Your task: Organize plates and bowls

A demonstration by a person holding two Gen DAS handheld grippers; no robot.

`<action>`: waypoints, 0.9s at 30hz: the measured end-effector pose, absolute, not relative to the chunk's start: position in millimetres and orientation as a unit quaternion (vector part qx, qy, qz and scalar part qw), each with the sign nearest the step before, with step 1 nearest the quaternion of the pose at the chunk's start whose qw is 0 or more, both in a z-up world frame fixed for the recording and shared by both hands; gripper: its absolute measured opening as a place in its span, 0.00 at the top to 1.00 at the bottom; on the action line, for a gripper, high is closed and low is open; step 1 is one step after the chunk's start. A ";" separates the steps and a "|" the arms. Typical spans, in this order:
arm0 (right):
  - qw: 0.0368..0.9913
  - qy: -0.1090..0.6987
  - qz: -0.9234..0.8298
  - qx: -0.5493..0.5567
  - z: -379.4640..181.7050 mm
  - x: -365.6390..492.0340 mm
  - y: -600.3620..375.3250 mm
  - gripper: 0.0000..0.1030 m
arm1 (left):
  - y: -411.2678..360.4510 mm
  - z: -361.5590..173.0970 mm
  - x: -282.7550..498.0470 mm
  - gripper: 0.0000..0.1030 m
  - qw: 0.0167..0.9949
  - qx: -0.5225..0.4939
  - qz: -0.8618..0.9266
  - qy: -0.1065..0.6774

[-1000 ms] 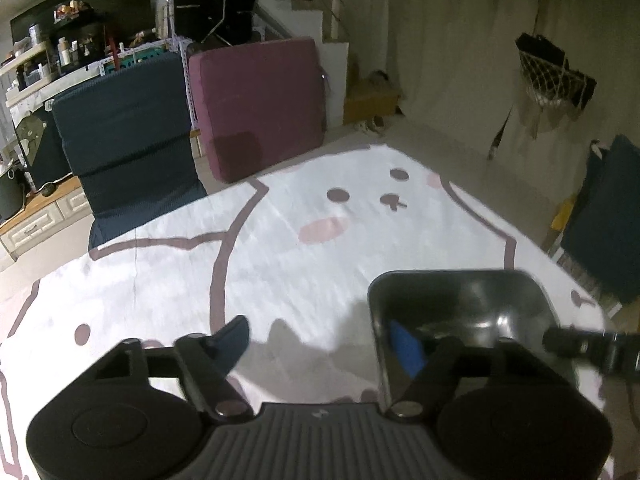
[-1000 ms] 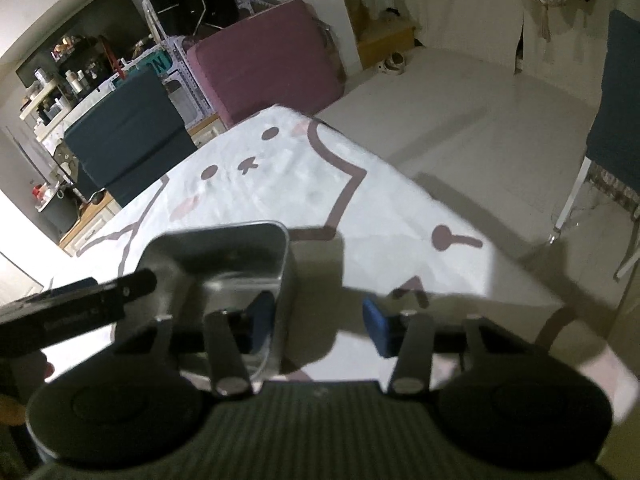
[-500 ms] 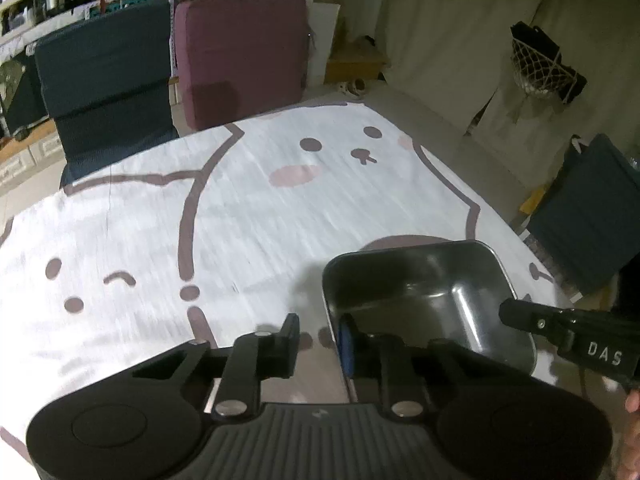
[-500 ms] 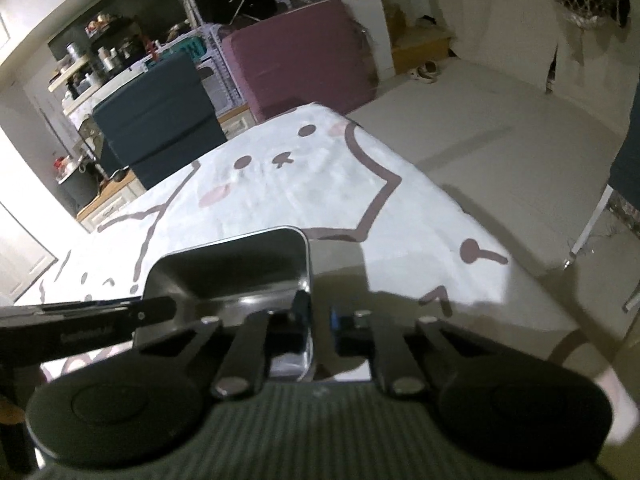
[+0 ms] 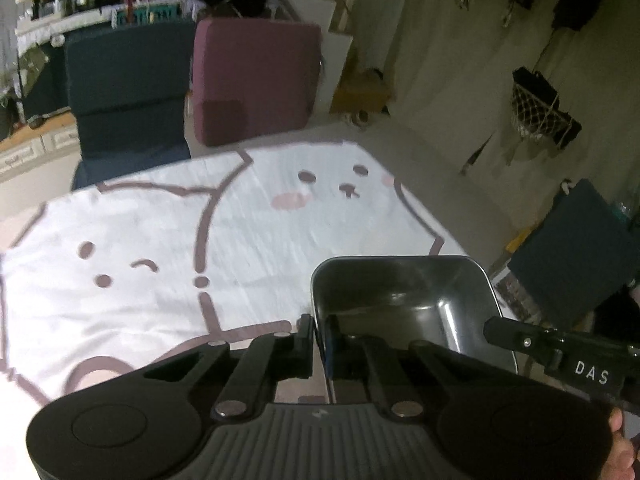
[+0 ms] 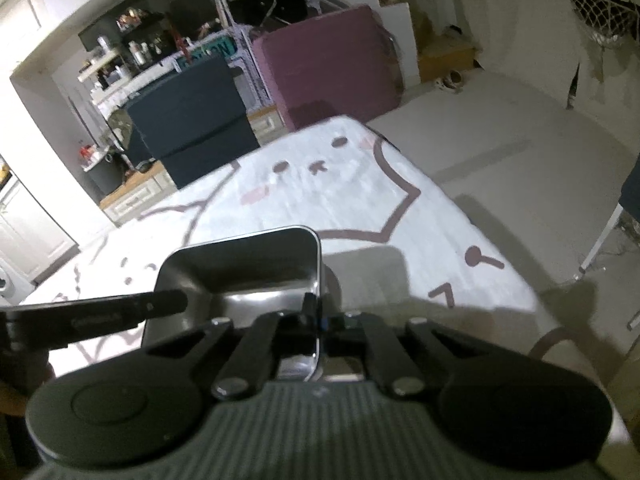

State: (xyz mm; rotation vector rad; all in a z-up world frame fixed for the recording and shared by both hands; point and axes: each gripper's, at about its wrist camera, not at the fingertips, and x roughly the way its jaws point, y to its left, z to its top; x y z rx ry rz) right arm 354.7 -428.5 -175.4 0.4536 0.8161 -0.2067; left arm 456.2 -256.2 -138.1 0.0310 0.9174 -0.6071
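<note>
A deep rectangular steel tray (image 5: 404, 300) (image 6: 244, 272) hangs a little above the white cartoon-print tablecloth (image 5: 160, 240), held from both sides. My left gripper (image 5: 319, 334) has the tray's left wall between its jaws; they are closing tight, with the pads pressed on the rim. My right gripper (image 6: 318, 316) pinches the opposite wall the same way, its jaws closing onto the metal. Each gripper shows in the other's view as a black bar reaching over the tray: the right gripper (image 5: 560, 354), the left gripper (image 6: 116, 314). The tray looks empty inside.
A dark blue chair (image 5: 124, 92) and a maroon chair (image 5: 256, 80) stand at the table's far edge. Another dark chair (image 5: 580, 248) is off the right side. The table's right edge (image 6: 480, 240) drops to bare floor. Cluttered shelves (image 6: 132, 52) line the back wall.
Both grippers went from open astride the tray's side walls to clamped on them. The tray then rose off the cloth, and both views tilted as the hands came up.
</note>
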 end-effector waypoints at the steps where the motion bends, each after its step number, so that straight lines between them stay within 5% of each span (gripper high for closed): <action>1: 0.890 0.388 -0.098 0.218 -170.6 351.7 -426.6 0.98 | -251.3 -131.1 450.9 0.93 0.857 0.016 -0.285 0.430; 16: 0.917 0.335 0.021 0.217 -105.9 306.9 -338.2 0.98 | -117.7 -45.1 356.8 0.93 0.910 0.002 -0.190 0.368; 27: 0.917 0.341 0.121 0.171 -87.1 279.8 -236.6 0.98 | 0.1 -39.2 283.0 0.93 0.925 -0.030 -0.103 0.366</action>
